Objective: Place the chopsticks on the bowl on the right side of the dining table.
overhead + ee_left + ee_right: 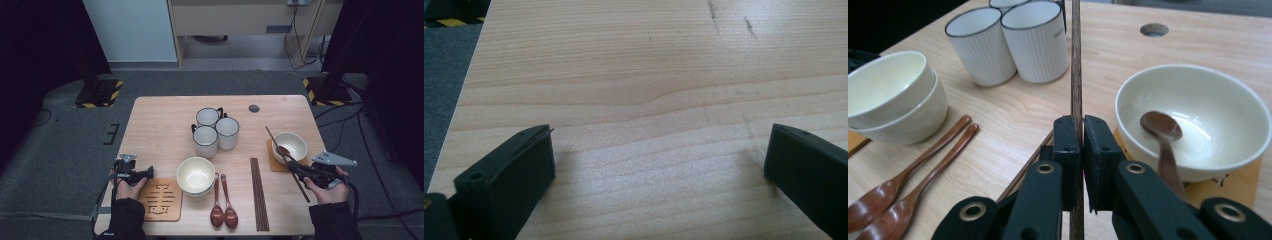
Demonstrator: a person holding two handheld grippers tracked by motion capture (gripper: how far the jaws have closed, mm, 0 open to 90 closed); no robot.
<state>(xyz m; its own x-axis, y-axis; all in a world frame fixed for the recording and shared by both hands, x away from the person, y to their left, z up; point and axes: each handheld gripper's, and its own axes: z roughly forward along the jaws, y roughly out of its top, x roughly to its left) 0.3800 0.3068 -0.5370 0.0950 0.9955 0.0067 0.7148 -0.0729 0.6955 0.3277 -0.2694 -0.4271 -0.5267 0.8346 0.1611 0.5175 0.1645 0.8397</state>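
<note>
At frame right, the right gripper (1077,145) pinches a chopstick (1076,60) beside the already-served bowl (292,142); the left gripper (659,160), jaws spread, waits, second setting unlaid.

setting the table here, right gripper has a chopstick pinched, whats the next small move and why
Probably carry the chopstick over beside the bowl on its coaster and lower it there. The right gripper has its jaws shut on it, lifted off the table; that bowl already holds a spoon, while more chopsticks still lie by the two spoons.
</note>
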